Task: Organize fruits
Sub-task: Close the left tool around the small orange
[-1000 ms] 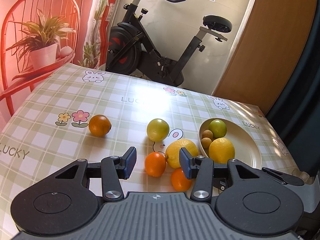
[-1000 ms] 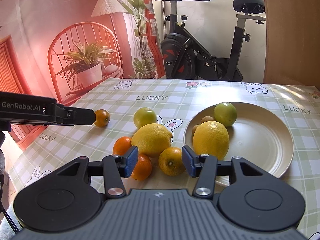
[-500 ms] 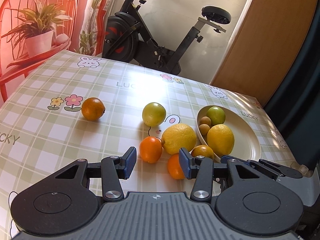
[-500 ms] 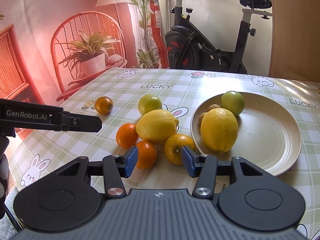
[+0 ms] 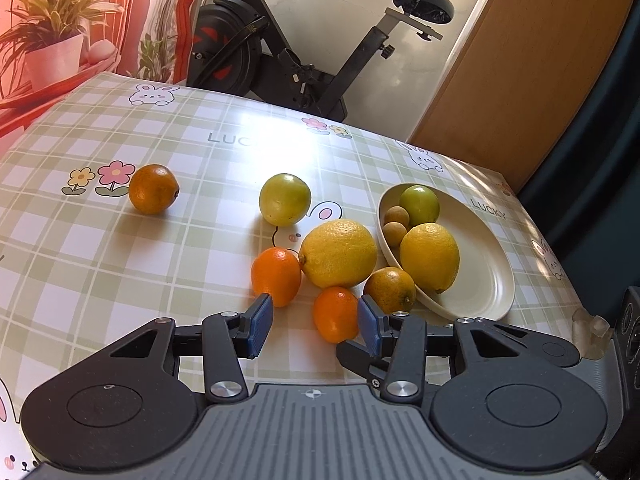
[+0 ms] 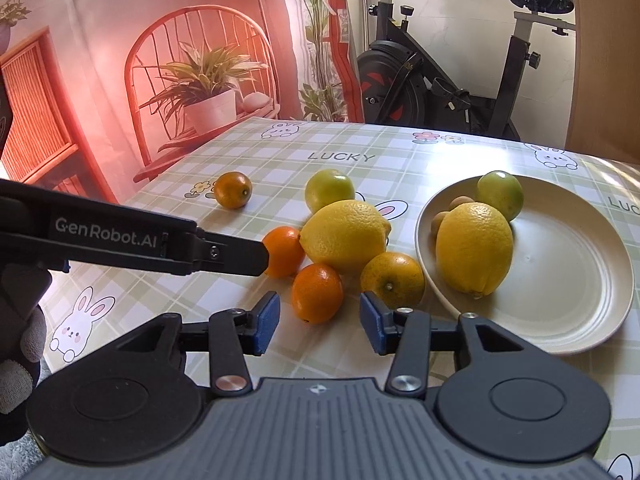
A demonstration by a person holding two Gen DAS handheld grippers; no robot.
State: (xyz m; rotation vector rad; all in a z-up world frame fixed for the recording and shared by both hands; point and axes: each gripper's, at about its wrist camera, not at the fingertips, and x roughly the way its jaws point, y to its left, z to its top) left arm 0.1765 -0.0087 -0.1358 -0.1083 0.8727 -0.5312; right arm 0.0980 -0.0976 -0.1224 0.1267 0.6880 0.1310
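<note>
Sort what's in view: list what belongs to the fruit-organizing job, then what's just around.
Job:
- plate
- lemons on the plate and on the tablecloth
- green fruits
- oranges
- two small brown fruits

Around:
- exercise bike
- backdrop with a plant

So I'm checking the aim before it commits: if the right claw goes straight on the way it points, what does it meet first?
Most likely the small orange lying on the tablecloth, just ahead of the right claw, whose jaws are closing with nothing between them yet. Depth is hard to judge.
</note>
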